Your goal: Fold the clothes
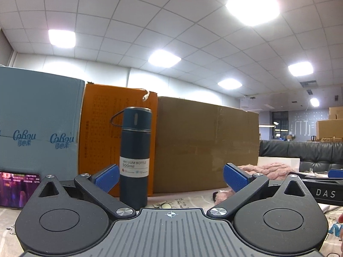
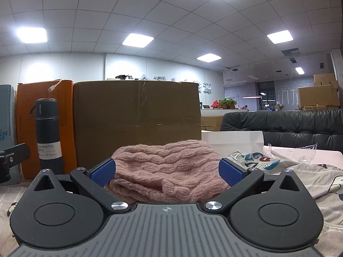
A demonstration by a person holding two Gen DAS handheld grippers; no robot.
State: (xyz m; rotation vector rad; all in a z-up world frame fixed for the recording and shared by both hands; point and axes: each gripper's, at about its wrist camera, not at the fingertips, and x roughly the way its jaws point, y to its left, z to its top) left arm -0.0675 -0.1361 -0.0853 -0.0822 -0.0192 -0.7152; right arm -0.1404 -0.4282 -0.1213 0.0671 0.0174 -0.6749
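A pink cable-knit sweater [image 2: 167, 167] lies bunched on the table just in front of my right gripper [image 2: 167, 172]. That gripper is open and empty, its blue pads on either side of the heap. A printed grey-white T-shirt [image 2: 278, 167] lies crumpled to the right of the sweater. My left gripper [image 1: 170, 177] is open and empty, low over the table. The sweater [image 1: 265, 168] shows to its right, behind the right pad. The right gripper's body [image 1: 321, 189] shows at the right edge of the left wrist view.
A dark blue vacuum bottle [image 1: 135, 156] stands close in front of the left gripper. Behind it are a brown carton [image 1: 205, 143], an orange box [image 1: 96, 132] and a blue tissue box [image 1: 38, 124]. A phone [image 1: 19, 188] lies left. A white box [image 2: 233, 139] and black sofa [image 2: 300, 126] stand behind.
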